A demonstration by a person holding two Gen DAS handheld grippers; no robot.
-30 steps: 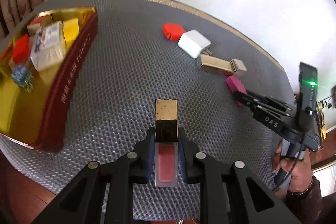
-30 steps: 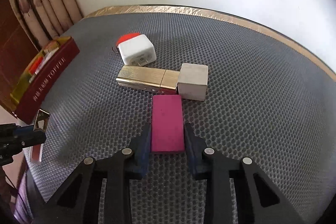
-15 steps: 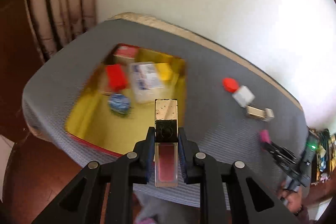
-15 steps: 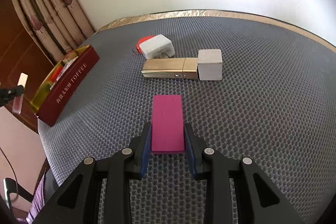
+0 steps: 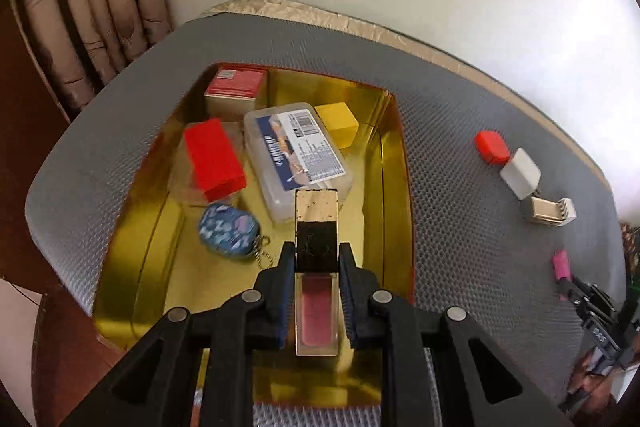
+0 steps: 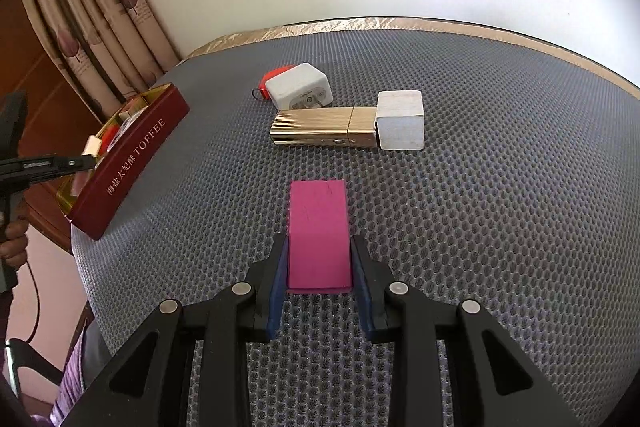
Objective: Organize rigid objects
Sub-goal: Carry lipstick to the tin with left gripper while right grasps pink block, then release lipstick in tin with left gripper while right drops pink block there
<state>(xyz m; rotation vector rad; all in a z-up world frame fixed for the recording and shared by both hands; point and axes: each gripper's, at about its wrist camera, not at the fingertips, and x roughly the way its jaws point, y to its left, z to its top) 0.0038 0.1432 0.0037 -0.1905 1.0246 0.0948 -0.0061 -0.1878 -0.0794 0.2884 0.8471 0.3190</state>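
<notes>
My left gripper is shut on a lip-gloss tube with a black and gold cap, held above the inside of the gold-lined toffee tin. The tin holds a red block, a clear plastic case, a yellow block, a red-topped box and a blue patterned pouch. My right gripper is shut on a magenta block over the grey mesh mat. The left gripper shows at the left of the right wrist view, over the tin.
On the mat lie a red item, a white charger, a gold ribbed lighter-like case and a white cube. Curtains hang behind the tin. A hand grips the left tool's handle.
My left gripper has carried the tube leftward from over the mat to above the tin. My right gripper has lifted the magenta block slightly away from the gold case and cube.
</notes>
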